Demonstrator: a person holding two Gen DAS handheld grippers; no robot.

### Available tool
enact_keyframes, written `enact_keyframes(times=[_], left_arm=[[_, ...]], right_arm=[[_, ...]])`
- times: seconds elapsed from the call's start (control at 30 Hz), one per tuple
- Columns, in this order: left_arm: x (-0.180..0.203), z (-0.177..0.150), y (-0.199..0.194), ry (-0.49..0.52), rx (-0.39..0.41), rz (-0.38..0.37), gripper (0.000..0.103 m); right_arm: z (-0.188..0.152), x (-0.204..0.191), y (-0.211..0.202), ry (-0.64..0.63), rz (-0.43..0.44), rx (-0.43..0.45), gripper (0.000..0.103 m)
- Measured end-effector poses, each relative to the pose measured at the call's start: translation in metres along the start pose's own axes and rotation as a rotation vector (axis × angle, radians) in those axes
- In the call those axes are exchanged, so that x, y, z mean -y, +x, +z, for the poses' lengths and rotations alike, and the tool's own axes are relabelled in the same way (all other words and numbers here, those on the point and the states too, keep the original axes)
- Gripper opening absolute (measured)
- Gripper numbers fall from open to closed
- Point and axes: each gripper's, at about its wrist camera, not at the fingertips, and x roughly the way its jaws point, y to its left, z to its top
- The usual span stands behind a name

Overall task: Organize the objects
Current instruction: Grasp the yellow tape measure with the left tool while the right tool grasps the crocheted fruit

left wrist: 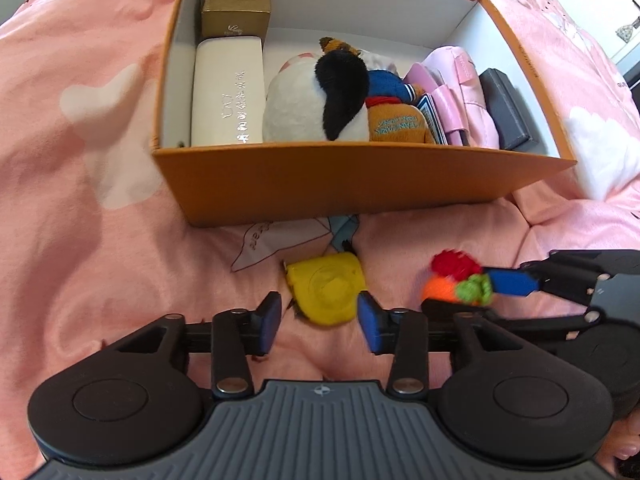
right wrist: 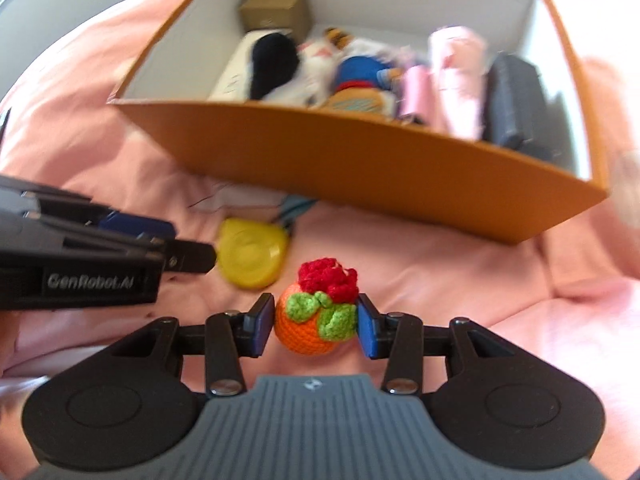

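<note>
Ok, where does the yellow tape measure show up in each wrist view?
Left wrist: the yellow tape measure lies low centre, between the open fingers of the left gripper.
Right wrist: the tape measure sits left of centre, beside the left gripper's tip.
Shared landmark: the orange box just behind it on the pink bedding.

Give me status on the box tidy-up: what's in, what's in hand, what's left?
Mostly done: the orange box already holds the gold box, white case, plush toys, pink items and a dark case. In hand: the right claw is closed on the crochet orange. Left: the yellow tape measure lies on the bedspread between the open left claw fingers, ungrasped; papers stick out under the box.
</note>
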Motion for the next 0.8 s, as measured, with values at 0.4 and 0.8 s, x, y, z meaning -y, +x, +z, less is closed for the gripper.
enact_keyframes(times=[0.4, 0.8], left_arm=[[-0.009, -0.005, 0.034, -0.093, 0.007, -0.007, 0.069], [0.009, -0.002, 0.052, -0.063, 0.008, 0.040, 0.072]], right_arm=[[0.004, 0.022, 0.015, 0.015, -0.040, -0.007, 0.046], [0.006, 0.040, 0.021, 0.040, 0.027, -0.026, 0.046]])
